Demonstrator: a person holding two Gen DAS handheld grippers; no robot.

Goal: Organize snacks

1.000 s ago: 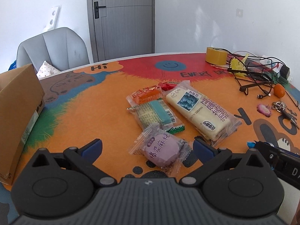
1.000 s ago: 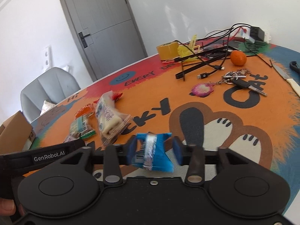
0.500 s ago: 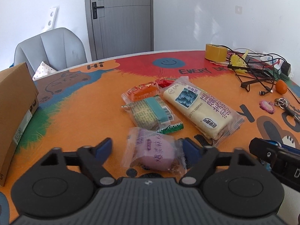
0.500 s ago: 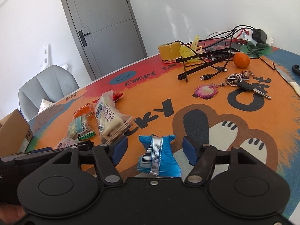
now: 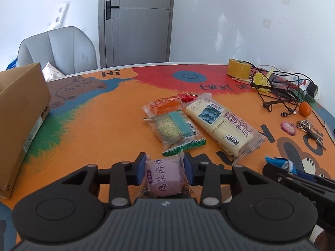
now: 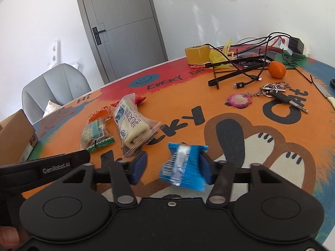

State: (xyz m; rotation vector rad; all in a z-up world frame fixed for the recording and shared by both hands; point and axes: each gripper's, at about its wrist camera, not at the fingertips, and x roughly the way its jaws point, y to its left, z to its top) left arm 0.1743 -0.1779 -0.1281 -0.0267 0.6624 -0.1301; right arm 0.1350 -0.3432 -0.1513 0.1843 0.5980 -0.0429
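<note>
Clamping the purple snack packet (image 5: 165, 177) from both sides with the blue pads of the left gripper (image 5: 164, 165), close above the table mat (image 5: 104, 125); not possible to tell if touching the mat or not.

Holding the right gripper (image 6: 172, 165) with jaws wide apart, just to the right of the left one. Leaning the blue snack packet (image 6: 184, 167) only against the right pad, well apart from the left pad; looking blurred there, barcode side facing the camera, so not telling if resting on the mat.

Lying just beyond the left gripper: a thin green wrapper (image 5: 184, 146), touching a clear packet with teal label (image 5: 175, 128). Lying beside that, on its right, a long cream cake packet (image 5: 224, 125), slanting away from the camera. Lying behind these two, an orange packet (image 5: 166, 104) and a small red wrapper (image 5: 187, 97), all close together in the middle of the mat.

Standing at the left edge of the table, a cardboard box (image 5: 18, 115), well apart from the snacks.

Lying farther to the right: a pink keychain (image 6: 238, 100) joined with keys (image 6: 276, 92), then an orange fruit (image 6: 276, 69) near tangled black cables (image 6: 240, 71), and a yellow tape roll (image 5: 238, 70) at the far edge.

Standing behind the table, a grey chair (image 5: 56, 50) and a grey door (image 5: 136, 21).
</note>
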